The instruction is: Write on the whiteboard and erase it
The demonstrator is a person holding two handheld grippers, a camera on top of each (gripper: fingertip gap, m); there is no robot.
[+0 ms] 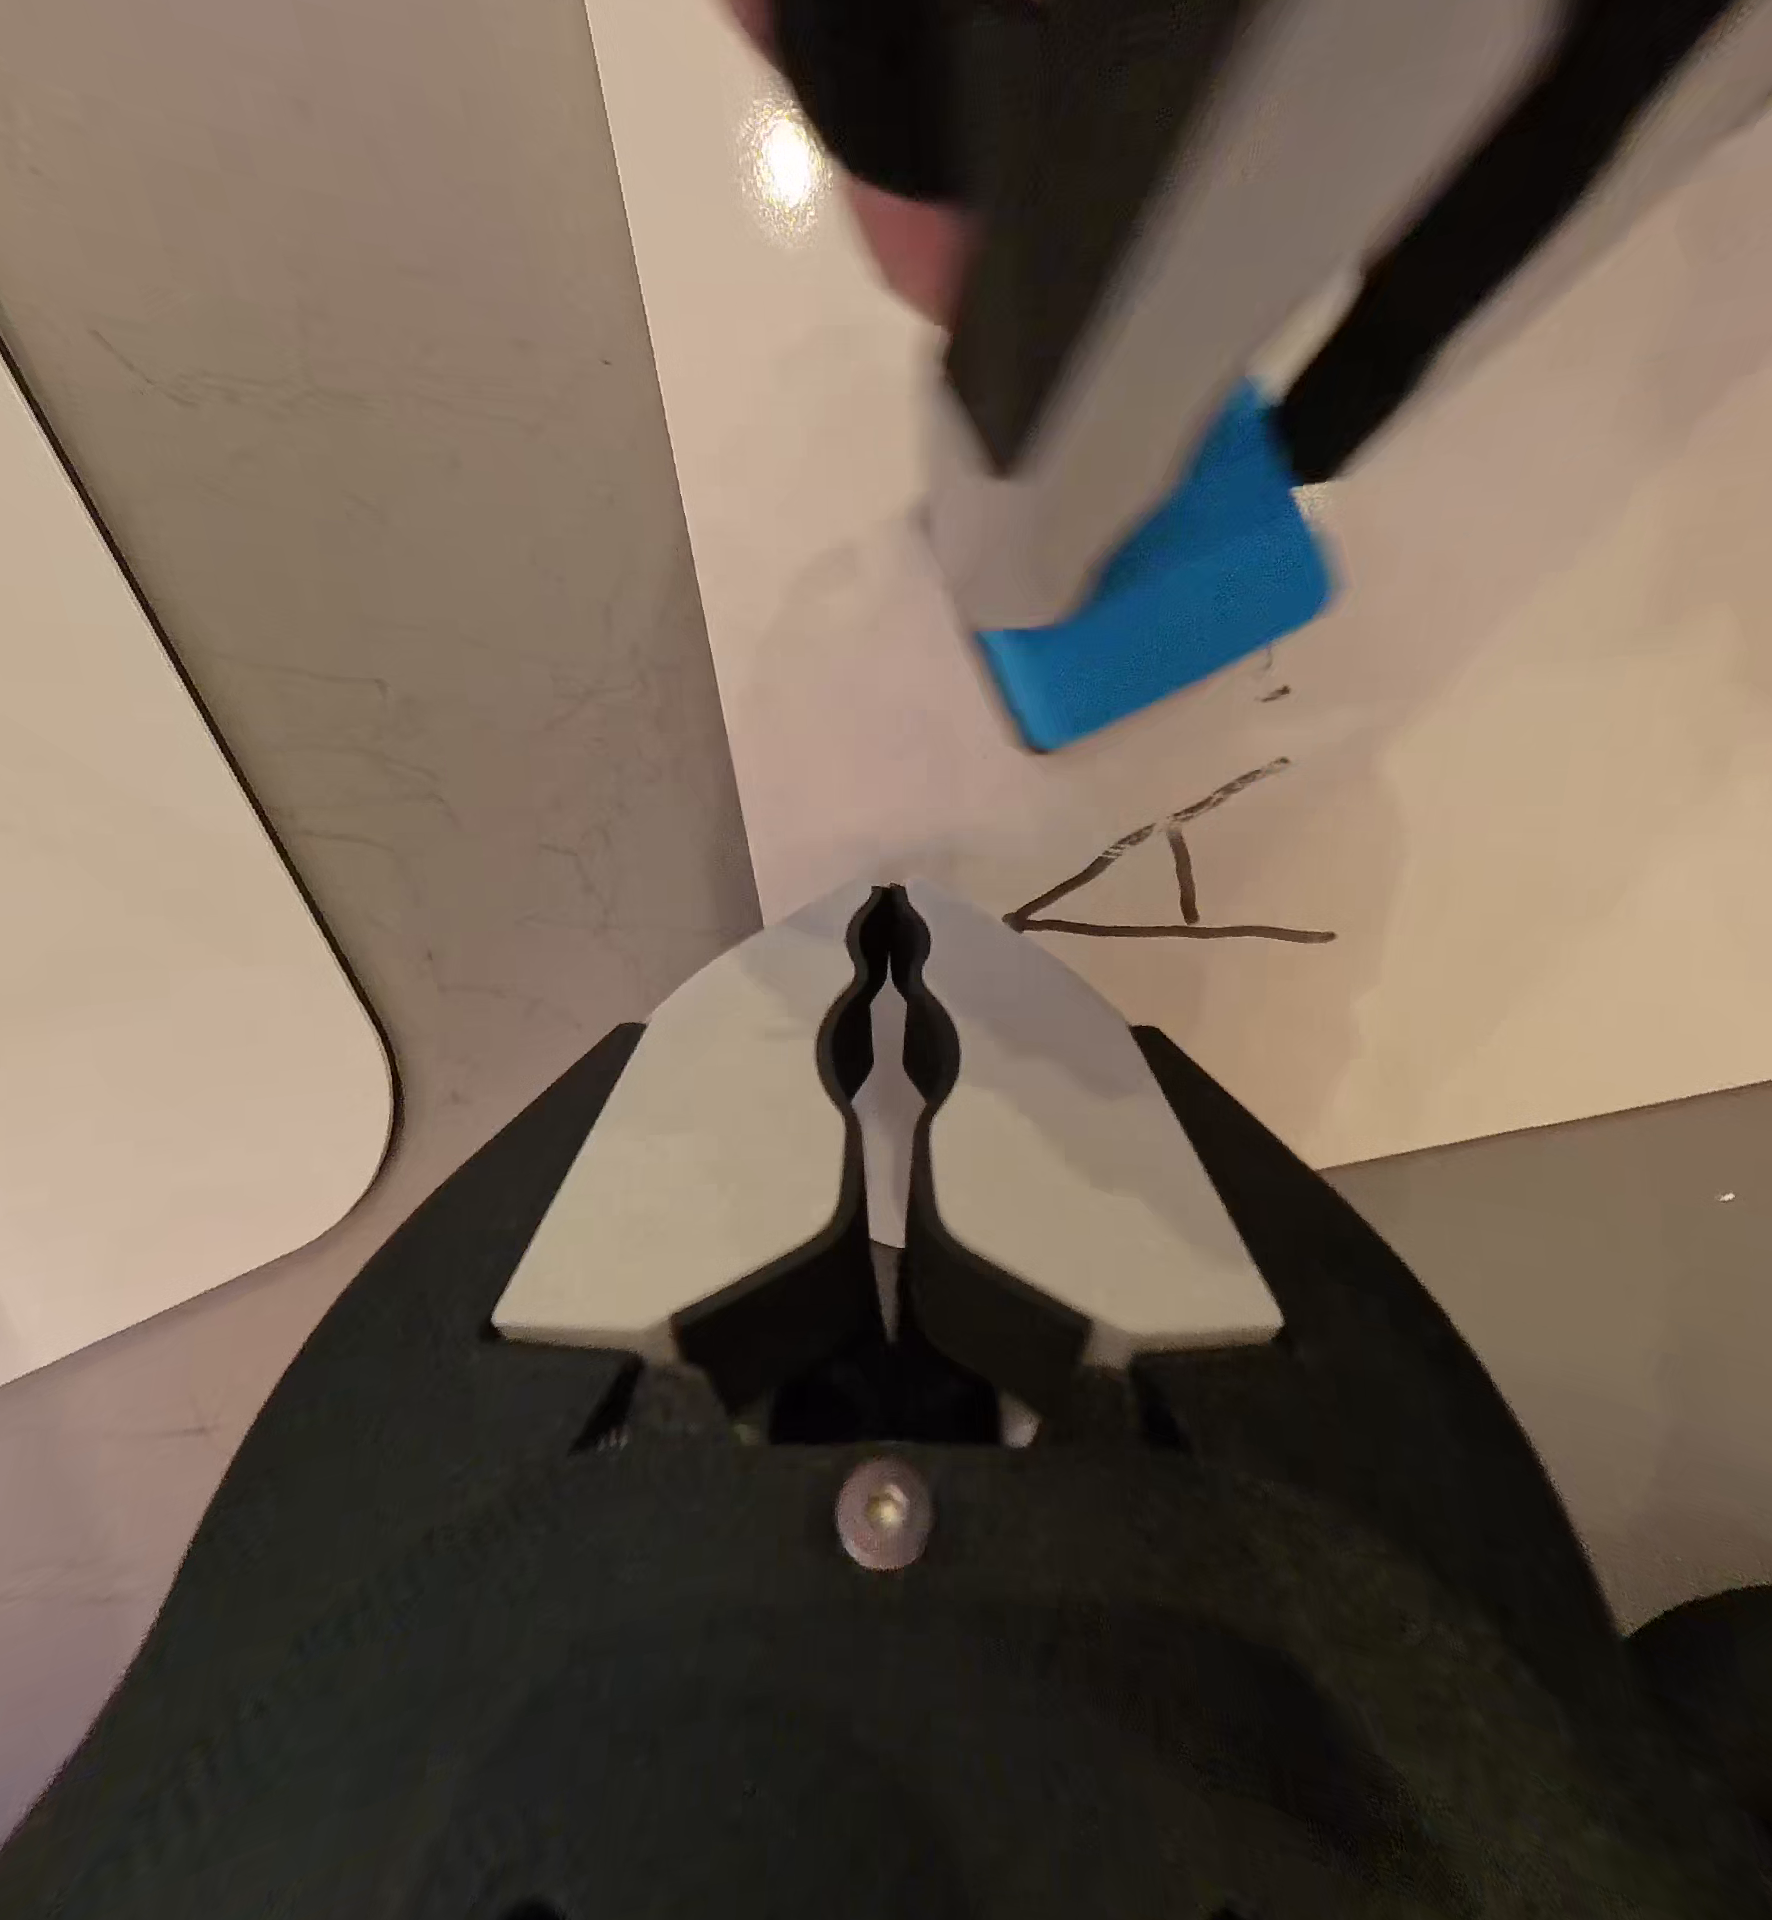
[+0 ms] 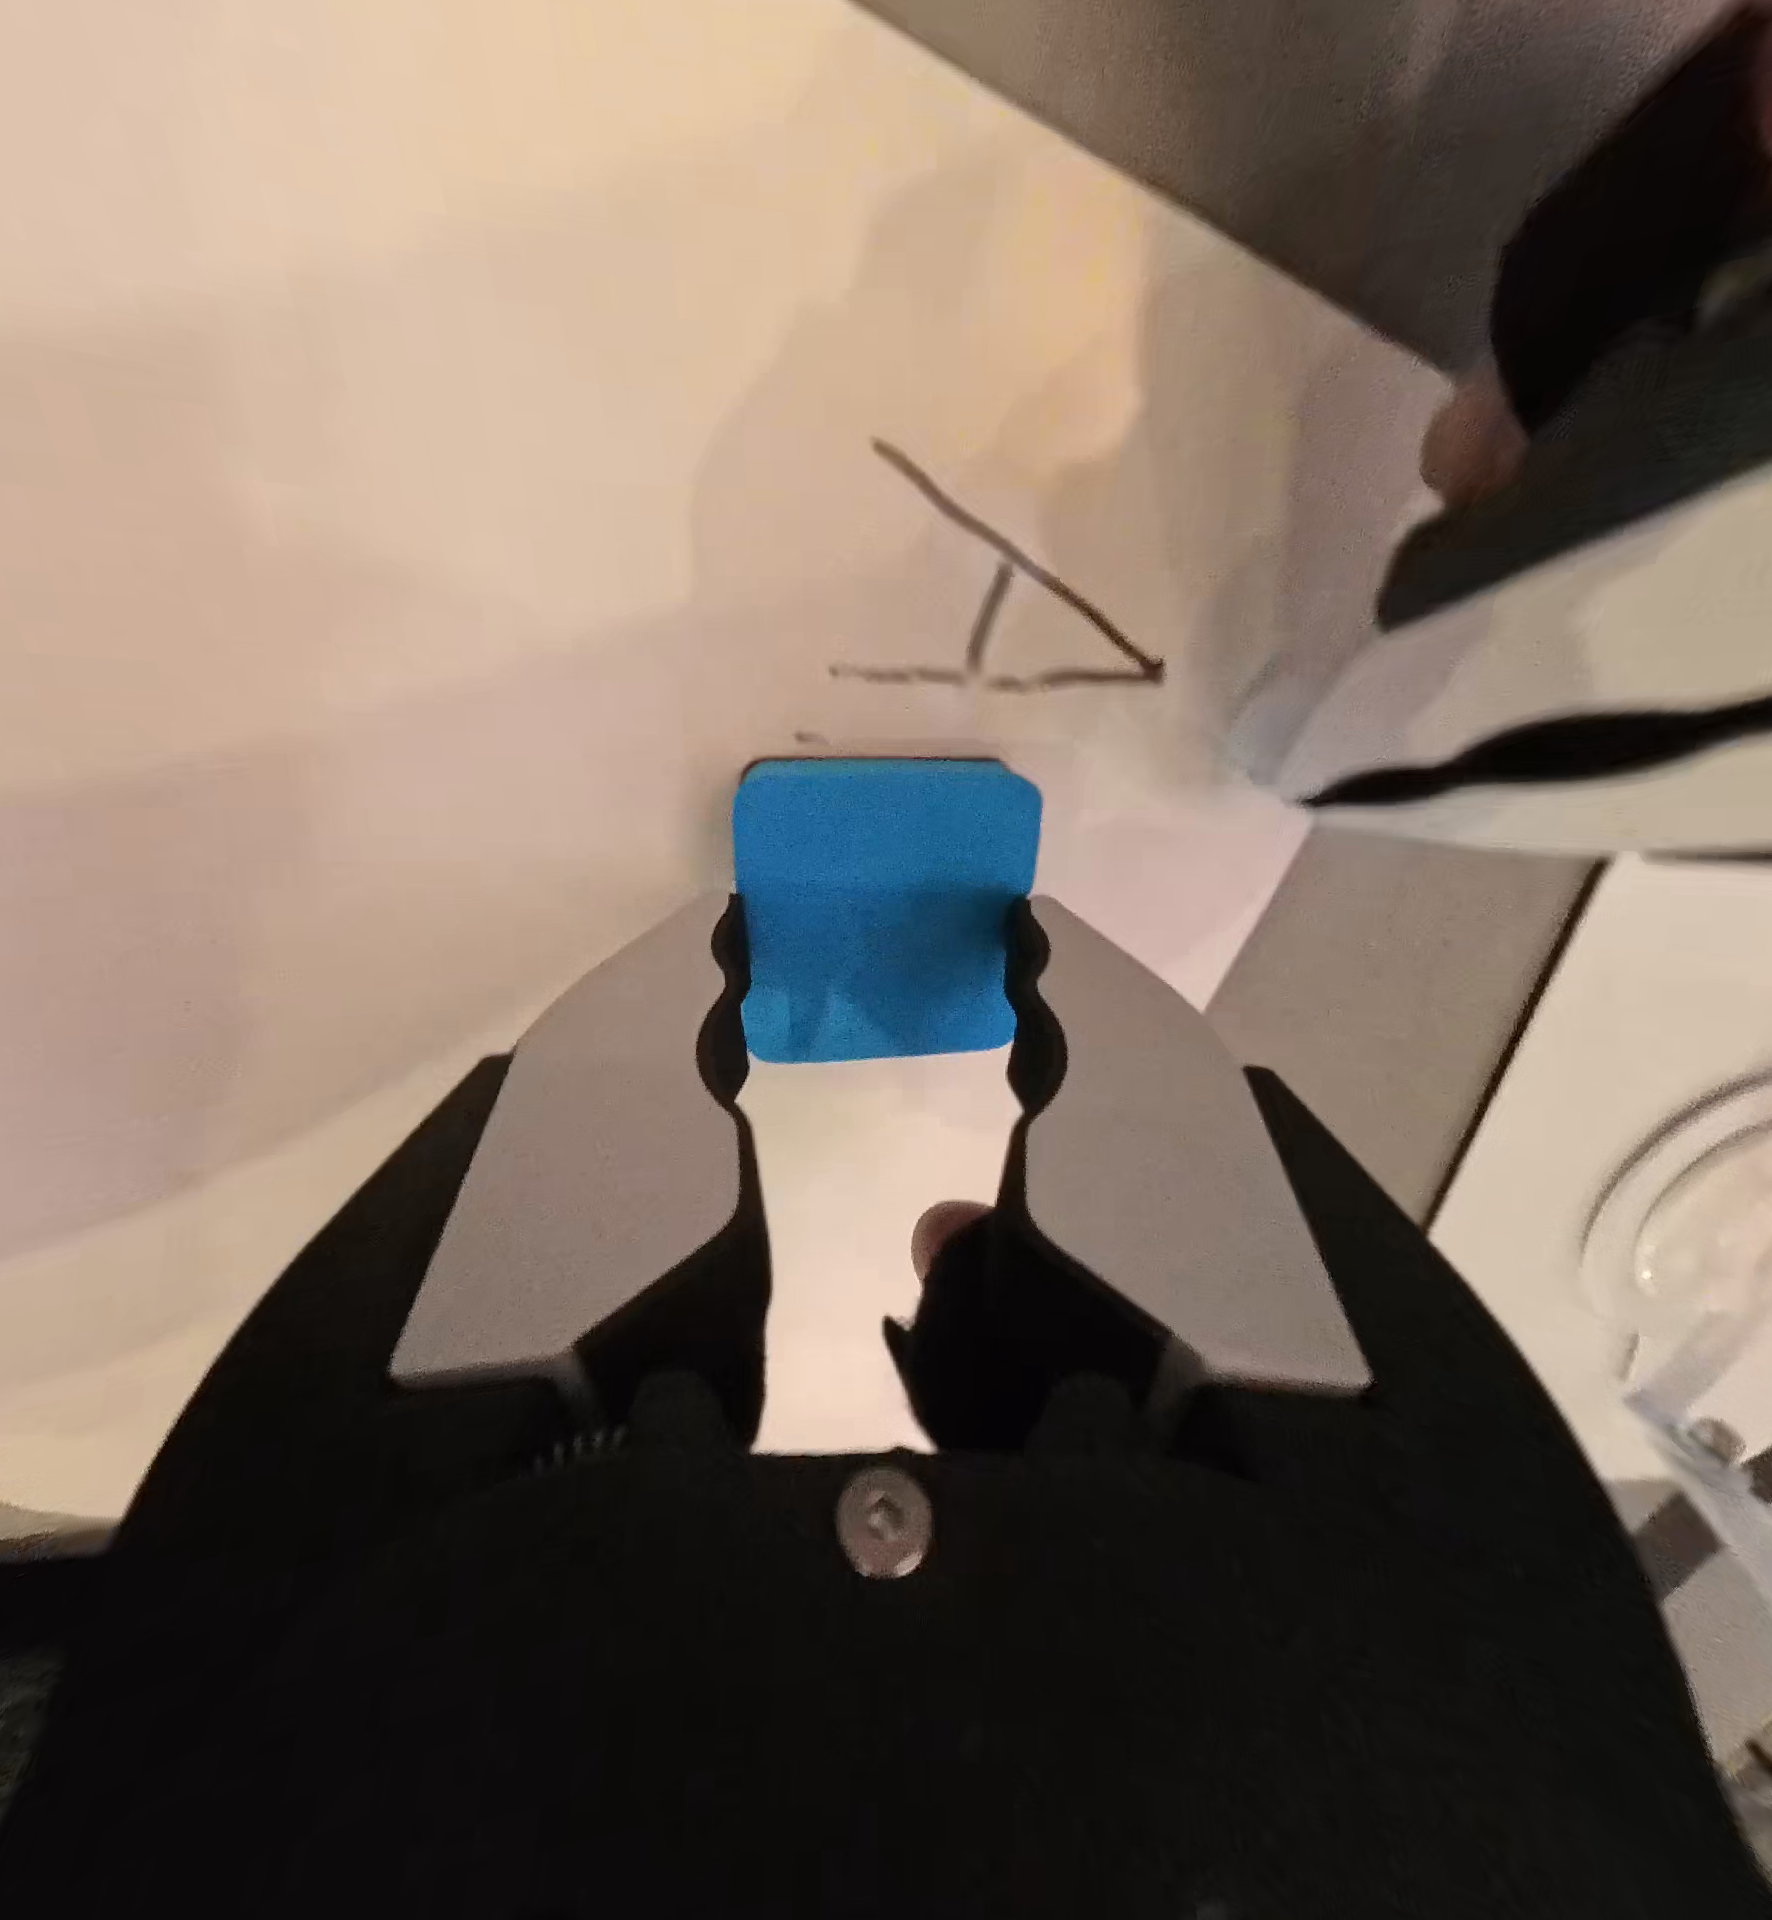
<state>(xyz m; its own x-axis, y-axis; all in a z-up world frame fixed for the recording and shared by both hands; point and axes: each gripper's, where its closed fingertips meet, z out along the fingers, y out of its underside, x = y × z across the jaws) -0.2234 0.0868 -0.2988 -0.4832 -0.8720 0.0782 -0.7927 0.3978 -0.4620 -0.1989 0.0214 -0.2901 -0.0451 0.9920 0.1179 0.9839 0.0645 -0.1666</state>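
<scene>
Right gripper [image 2: 877,935] fingers clamping blue eraser [image 2: 887,894]

Most likely an office or lab bench arranged for whiteboard work; exact room type not determinable. Supporting evidence:

- Glossy white whiteboard [image 2: 446,436] lying flat, bearing a hand-drawn black marker mark [image 2: 1017,613].
- Blue foam eraser [image 2: 882,914] resting on the board surface.
- Grey, faintly scuffed tabletop [image 1: 362,520] beneath and beside the board.
- White rounded-corner panel [image 1: 82,935] with dark edging adjacent on the same surface.
- Clear plastic container [image 2: 1713,1247] at the bench edge.
- Warm indoor lighting, with a lamp reflection [image 1: 788,166] on the board.
</scene>
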